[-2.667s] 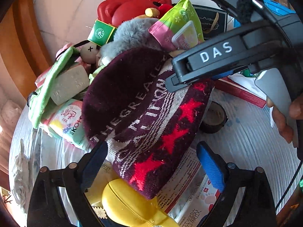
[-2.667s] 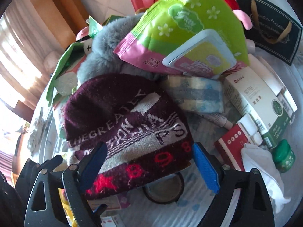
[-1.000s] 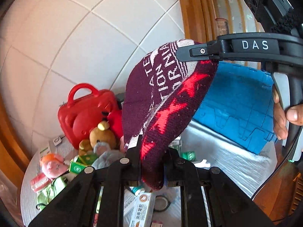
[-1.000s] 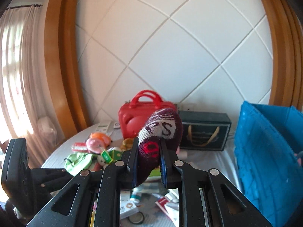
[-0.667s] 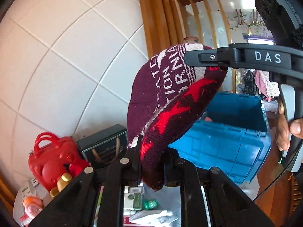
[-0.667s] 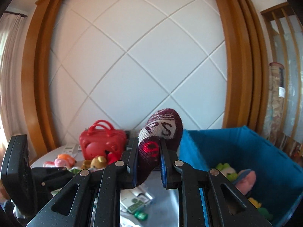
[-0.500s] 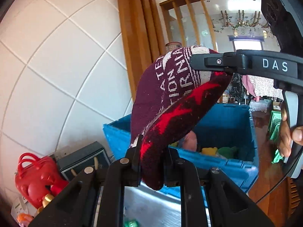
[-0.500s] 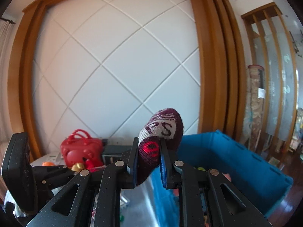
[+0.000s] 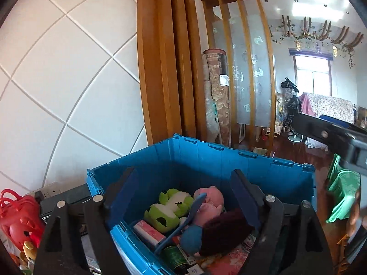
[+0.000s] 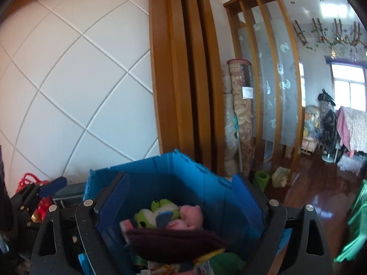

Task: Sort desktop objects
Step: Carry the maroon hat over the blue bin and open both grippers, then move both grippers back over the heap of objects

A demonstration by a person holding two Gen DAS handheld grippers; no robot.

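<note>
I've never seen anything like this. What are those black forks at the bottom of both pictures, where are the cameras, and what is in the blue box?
There is no robot here. A person holds a hand tool in each hand, each with two fingers that pinch, and a wide-angle camera on each tool looks forward along those fingers. So the black forks are the tools themselves: the left gripper in one picture, the right gripper in the other.

Both point over a blue crate. In it lie a green plush, a pink plush and a dark red hat, among other odds and ends. Both grippers' jaws are opening, with nothing between them: the hat lies loose in the crate. At far left a red bag stands beside the crate.
</note>
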